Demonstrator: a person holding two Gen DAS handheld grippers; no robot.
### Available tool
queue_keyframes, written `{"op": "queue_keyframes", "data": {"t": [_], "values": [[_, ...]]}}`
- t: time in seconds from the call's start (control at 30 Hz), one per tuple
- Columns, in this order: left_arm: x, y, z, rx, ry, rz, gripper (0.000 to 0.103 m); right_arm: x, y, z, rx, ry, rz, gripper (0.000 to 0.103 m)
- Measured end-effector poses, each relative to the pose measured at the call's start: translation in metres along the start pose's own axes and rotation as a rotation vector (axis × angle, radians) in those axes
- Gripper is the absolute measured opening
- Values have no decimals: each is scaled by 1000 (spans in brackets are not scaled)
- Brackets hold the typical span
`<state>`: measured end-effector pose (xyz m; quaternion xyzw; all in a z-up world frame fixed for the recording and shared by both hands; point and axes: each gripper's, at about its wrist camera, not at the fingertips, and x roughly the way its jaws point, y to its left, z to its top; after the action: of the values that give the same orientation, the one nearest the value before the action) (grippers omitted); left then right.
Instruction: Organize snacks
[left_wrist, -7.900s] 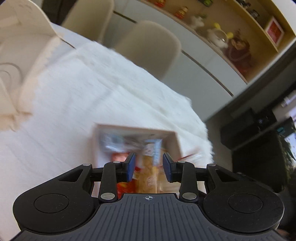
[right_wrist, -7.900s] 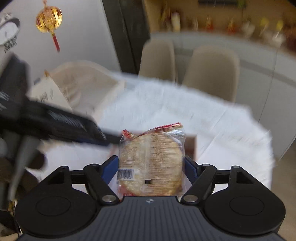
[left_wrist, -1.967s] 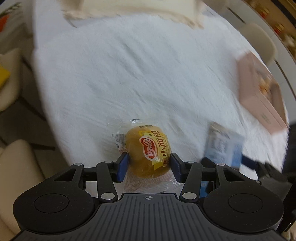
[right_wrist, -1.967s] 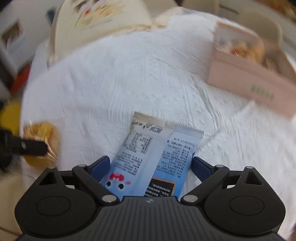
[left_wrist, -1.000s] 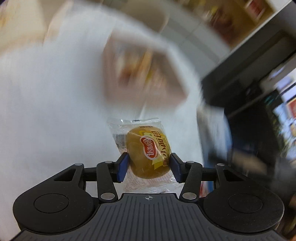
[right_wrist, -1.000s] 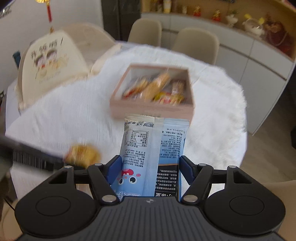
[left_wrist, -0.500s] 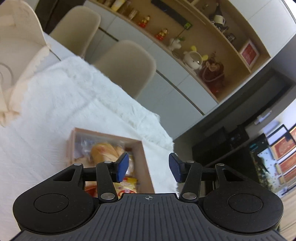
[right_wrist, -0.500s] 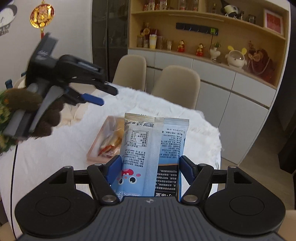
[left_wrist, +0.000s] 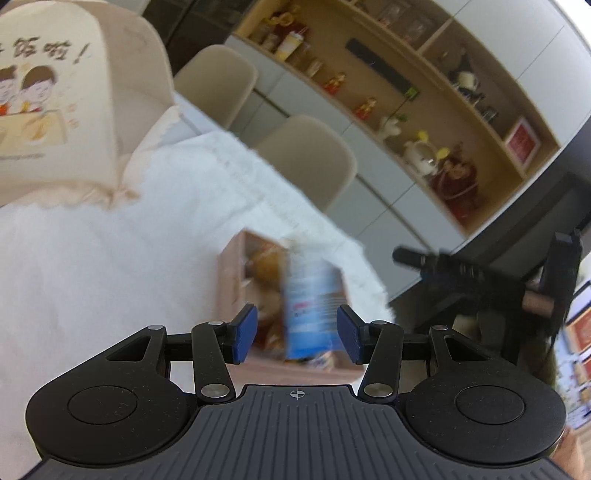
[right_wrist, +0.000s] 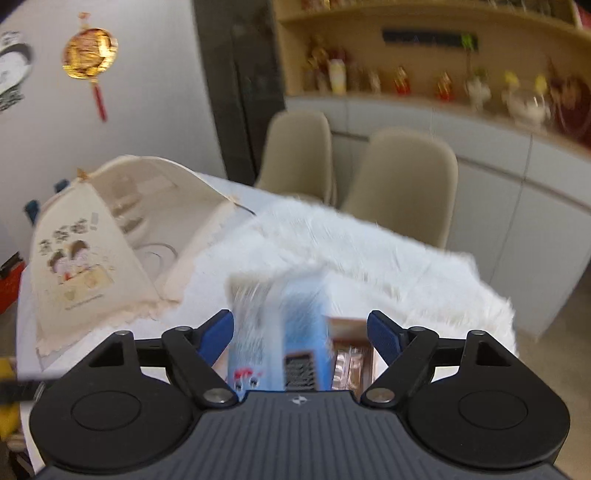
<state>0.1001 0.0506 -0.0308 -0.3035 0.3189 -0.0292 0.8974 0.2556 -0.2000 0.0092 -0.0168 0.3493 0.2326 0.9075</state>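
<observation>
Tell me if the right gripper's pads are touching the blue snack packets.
Apart. The right wrist view shows the right gripper opening, gaps between each pad and the blurred blue packets.

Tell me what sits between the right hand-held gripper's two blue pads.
The blurred light-blue snack packets sit there, over the wooden snack box, in the right wrist view; the right hand-held gripper is opening, pads clear of them.

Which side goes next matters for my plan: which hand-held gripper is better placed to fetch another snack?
Left, probably. The left hand-held gripper is empty, jaws apart; the right hand-held gripper is opening its jaws, blue snack packets between them over the wooden box.
</observation>
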Motion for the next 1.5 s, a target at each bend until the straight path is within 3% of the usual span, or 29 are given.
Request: {"op": "queue_keyframes", "data": {"t": [0.07, 0.1, 0.13, 0.17, 0.27, 0.4, 0.57, 0.63, 0.8, 1.5], "values": [[-2, -3, -13, 30, -7, 42, 51, 2, -4, -10, 24, -10, -4, 80], [-5, -7, -18, 59, -11, 64, 42, -2, -4, -17, 36, -9, 1, 80], [-6, -15, -25, 104, -17, 95, 24, -8, -4, -26, 40, -4, 4, 80], [-7, -26, -31, 155, -19, 121, 16, -15, -2, -36, 35, 3, 3, 80], [-11, -56, -54, 265, -10, 149, 15, -43, 10, -71, -24, 23, -16, 80], [-12, -88, -78, 307, 28, 127, 16, -81, 26, -111, -85, 32, -104, 80], [-11, -110, -101, 358, 73, 193, 16, -98, 22, -140, -9, 145, -37, 81], [-10, -114, -107, 367, 79, 222, 16, -103, 17, -148, 21, 161, -48, 80], [-14, -121, -118, 399, 85, 321, 16, -116, 12, -155, 25, 169, -66, 80], [-23, -126, -125, 396, 115, 313, 16, -123, 21, -165, 6, 177, -49, 81]]}}
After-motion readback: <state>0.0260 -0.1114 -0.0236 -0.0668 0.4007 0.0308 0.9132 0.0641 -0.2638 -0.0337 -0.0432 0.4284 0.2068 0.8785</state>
